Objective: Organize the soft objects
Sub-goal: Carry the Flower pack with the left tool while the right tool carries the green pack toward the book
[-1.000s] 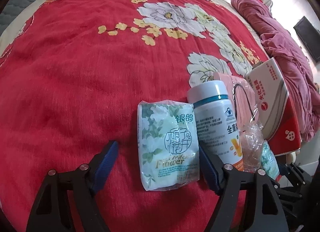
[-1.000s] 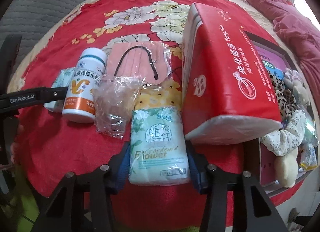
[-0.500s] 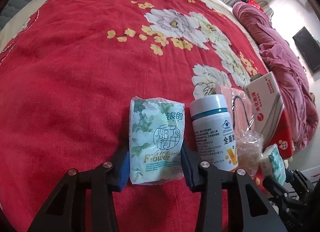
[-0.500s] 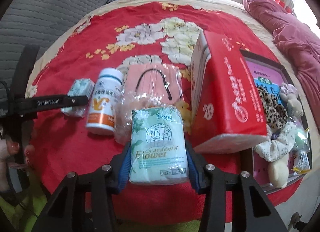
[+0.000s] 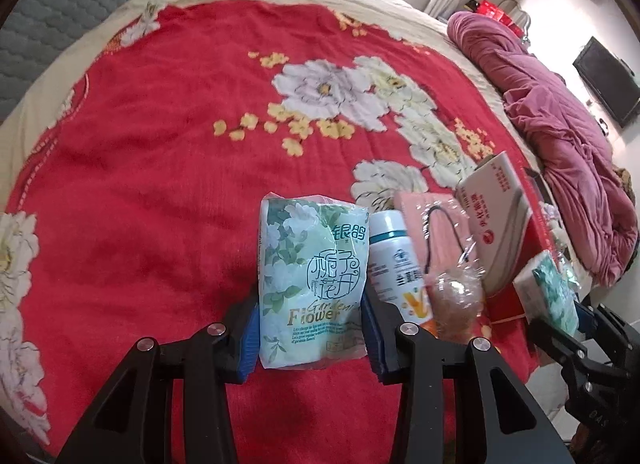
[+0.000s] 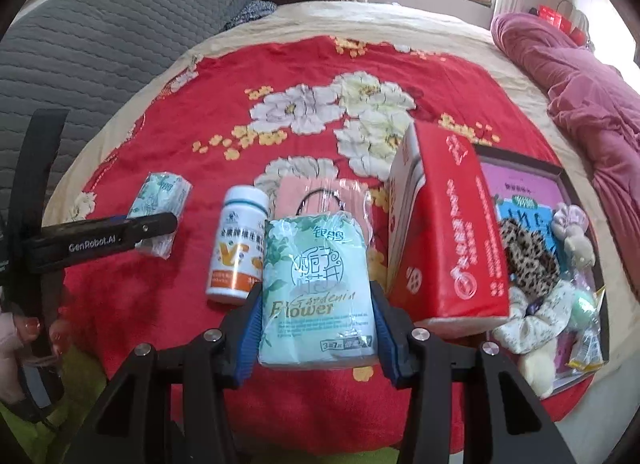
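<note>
Two tissue packs, one clamped in each of my tongs, above the red blanket.

The pill bottle is my landmark: its lower edge hides behind my right tongs and their tissue pack, pinched just right of it. Left of the bottle, my left tongs squeeze the second tissue pack. Behind it lies one bagged pink mask, partly covered; the red box and a cut-off tray sit right.
</note>
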{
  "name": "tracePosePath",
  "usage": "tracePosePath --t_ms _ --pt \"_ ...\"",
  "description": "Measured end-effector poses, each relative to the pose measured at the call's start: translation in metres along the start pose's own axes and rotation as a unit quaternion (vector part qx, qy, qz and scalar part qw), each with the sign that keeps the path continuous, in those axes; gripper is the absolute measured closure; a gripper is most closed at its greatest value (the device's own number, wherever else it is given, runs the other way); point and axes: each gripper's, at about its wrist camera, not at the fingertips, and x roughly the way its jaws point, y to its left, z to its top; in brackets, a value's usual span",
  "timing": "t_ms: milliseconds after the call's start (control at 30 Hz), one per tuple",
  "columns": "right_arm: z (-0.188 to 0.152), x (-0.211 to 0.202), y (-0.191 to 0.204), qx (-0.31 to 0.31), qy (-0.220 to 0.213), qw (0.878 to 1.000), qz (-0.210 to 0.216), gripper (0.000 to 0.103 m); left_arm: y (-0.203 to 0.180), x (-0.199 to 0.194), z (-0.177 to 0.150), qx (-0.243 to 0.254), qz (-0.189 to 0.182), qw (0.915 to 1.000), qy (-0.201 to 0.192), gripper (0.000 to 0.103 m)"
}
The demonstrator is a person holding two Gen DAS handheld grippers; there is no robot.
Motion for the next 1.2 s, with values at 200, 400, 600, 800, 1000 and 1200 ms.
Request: tracePosePath --t_ms 200,400,600,800,1000,1200 --pt "0.015 -0.023 -0.008 0.003 -0.024 1.0 0.002 0.054 -0.026 -0.027 0.006 0.023 0.007 0.9995 -0.021 0.059" --pt "0.029 -0.055 -0.029 0.012 -0.052 0.999 -0.009 0.054 -0.065 -0.055 0.014 0.051 0.004 0.9976 -0.046 0.059" --pt "0.034 -0.087 -0.064 0.034 -0.078 0.996 -0.025 0.054 -0.107 -0.074 0.021 0.074 -0.005 0.9955 -0.059 0.059" --pt "0.035 -0.11 -0.099 0.053 -0.095 0.994 -0.035 0.054 -0.145 -0.089 0.026 0.099 -0.008 0.9926 -0.069 0.059" --pt "0.036 -0.129 -0.129 0.058 -0.108 0.991 -0.045 0.054 -0.183 -0.096 0.028 0.121 -0.008 0.9896 -0.076 0.059" --pt "0.035 -0.144 -0.158 0.067 -0.117 0.989 -0.054 0.054 -0.223 -0.091 0.026 0.139 -0.014 0.9876 -0.072 0.059"
